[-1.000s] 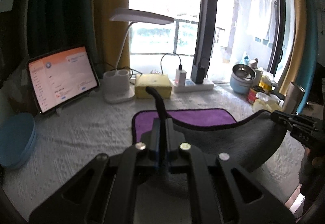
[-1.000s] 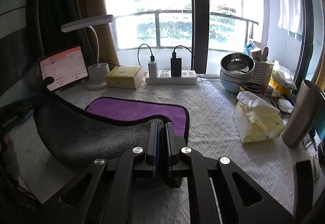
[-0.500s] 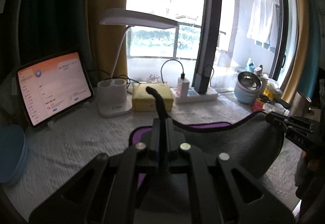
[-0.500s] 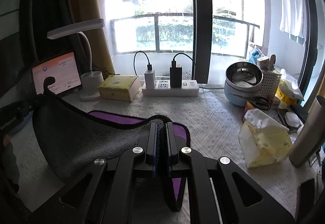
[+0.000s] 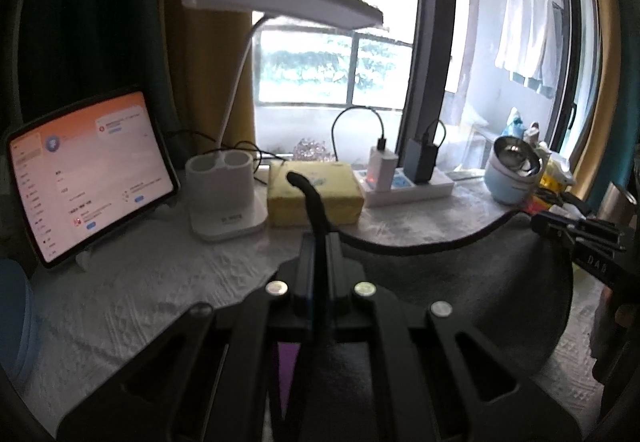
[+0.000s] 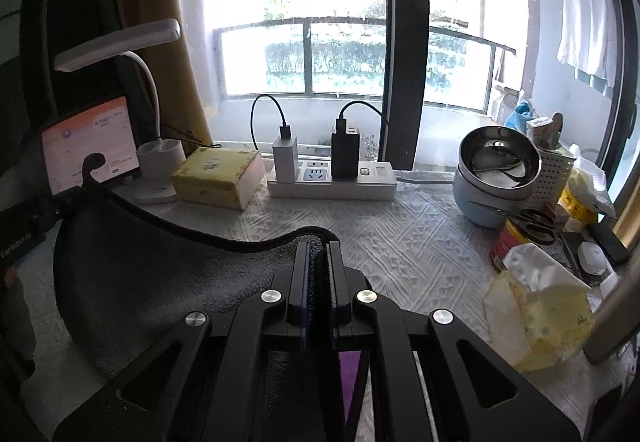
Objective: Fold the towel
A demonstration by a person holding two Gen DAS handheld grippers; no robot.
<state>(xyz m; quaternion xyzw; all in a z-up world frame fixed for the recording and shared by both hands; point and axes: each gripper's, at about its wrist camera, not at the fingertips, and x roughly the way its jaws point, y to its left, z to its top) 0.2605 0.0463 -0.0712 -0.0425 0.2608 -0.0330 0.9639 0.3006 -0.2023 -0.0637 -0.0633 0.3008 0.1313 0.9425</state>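
The towel (image 5: 460, 282) is grey on the side facing me, purple on the other, with a dark hem. It hangs in a sagging span between my two grippers above the white tablecloth. My left gripper (image 5: 318, 242) is shut on one corner, whose tip curls up past the fingers. My right gripper (image 6: 318, 254) is shut on the other corner of the towel (image 6: 160, 274). A sliver of the purple side (image 6: 352, 374) shows under the right gripper. Each gripper shows at the far end of the span in the other's view.
At the back stand a tablet (image 5: 88, 169), a white desk lamp (image 5: 224, 197), a yellow tissue box (image 5: 316, 193) and a power strip with chargers (image 6: 332, 177). To the right are steel bowls (image 6: 496, 169), a tin, a tissue pack (image 6: 540, 306) and a metal cup.
Both grippers have carried the held towel edge forward toward the window. The flat purple half, visible earlier, is now covered by the grey hanging span.
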